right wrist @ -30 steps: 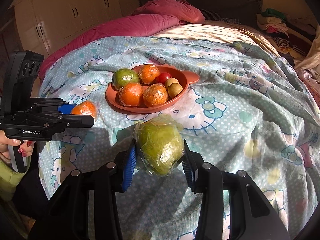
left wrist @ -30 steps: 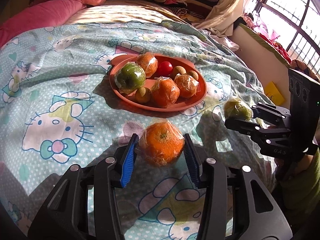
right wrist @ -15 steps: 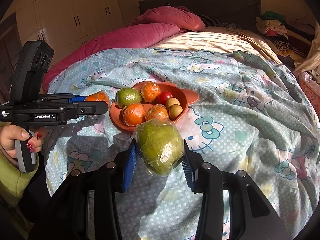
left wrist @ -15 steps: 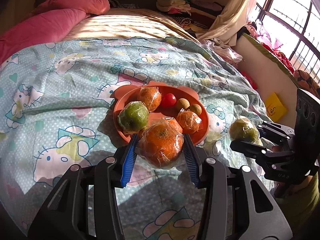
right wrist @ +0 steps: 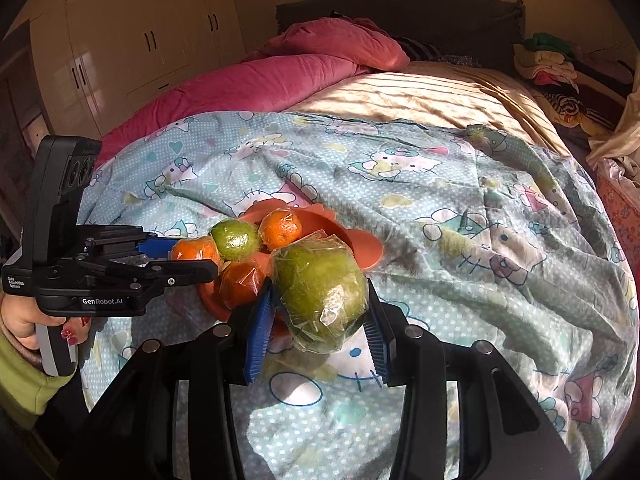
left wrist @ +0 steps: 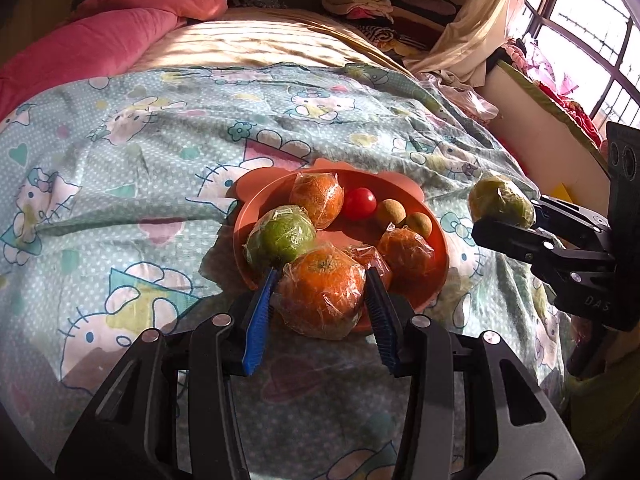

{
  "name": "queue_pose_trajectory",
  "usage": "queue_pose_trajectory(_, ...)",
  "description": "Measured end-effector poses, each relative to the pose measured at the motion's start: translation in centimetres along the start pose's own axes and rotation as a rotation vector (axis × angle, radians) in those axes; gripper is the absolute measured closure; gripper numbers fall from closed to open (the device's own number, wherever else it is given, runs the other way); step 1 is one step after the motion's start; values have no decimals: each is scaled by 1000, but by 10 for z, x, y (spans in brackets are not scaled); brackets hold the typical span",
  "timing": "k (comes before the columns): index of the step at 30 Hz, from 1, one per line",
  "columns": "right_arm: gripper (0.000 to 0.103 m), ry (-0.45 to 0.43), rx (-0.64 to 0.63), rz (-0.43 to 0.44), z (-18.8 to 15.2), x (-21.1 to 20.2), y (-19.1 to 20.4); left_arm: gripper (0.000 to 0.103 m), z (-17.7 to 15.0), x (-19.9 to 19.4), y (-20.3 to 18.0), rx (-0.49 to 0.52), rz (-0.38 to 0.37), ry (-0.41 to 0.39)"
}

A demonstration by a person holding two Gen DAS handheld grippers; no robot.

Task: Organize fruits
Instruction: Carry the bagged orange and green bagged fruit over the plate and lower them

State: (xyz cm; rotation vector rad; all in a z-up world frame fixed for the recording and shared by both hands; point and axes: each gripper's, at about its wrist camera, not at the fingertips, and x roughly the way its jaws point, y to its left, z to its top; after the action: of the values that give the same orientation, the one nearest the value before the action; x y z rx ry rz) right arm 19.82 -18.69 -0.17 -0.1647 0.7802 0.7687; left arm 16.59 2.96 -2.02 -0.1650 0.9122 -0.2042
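- The bed (left wrist: pixel 248 48) fills both views, a pink duvet (right wrist: pixel 280 76) along its far side and a blue cartoon-cat sheet (left wrist: pixel 132 168) spread over the near half.
- A white wardrobe (right wrist: pixel 132 36) stands behind the bed in the right wrist view; a barred window (left wrist: pixel 592 32) lets in sun at the far right of the left wrist view.
- The left gripper (left wrist: pixel 320 300) has its jaws pinching a plastic-wrapped orange (left wrist: pixel 322 294), held above the near rim of the plate.
- The right gripper (right wrist: pixel 320 312) has its jaws pinching a plastic-wrapped green fruit (right wrist: pixel 320 292), held up at the plate's right side.
- An orange plate (left wrist: pixel 400 184) with ear-shaped tabs lies on the sheet.
- On it sit a wrapped green citrus (left wrist: pixel 280 236) at the left, a wrapped orange at the back (left wrist: pixel 318 198) and another at the right (left wrist: pixel 406 250), and a further wrapped fruit mostly hidden behind the held orange.
- A red cherry tomato (left wrist: pixel 360 203) lies mid-plate, with two small tan round fruits (left wrist: pixel 391 212) touching each other just right of it.
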Motion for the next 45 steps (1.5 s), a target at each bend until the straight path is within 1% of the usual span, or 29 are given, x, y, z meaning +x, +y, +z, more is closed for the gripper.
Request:
queue_pose_trajectory(13,63,26,-3,41,14,26,2,67,1,8,2,7,2,-2)
queue_pose_trajectory(17,63,37,-9,66,18,33,5,68,2,8,5,6,18,-10)
queue_pose_trajectory(27,63,86,-26,135,29,60,12,68,3,8,12,1,15,-10)
queue_pose_trajectory(34,62,113,-51,150,33,74,18,68,3,9,12,-1,15,-11)
queue_pose_trajectory(42,62,125,-26,158,31,80,13,68,4,9,12,2,17,-11)
queue_pose_trajectory(45,61,112,-17,162,32,78,11,68,4,9,12,1,17,-11)
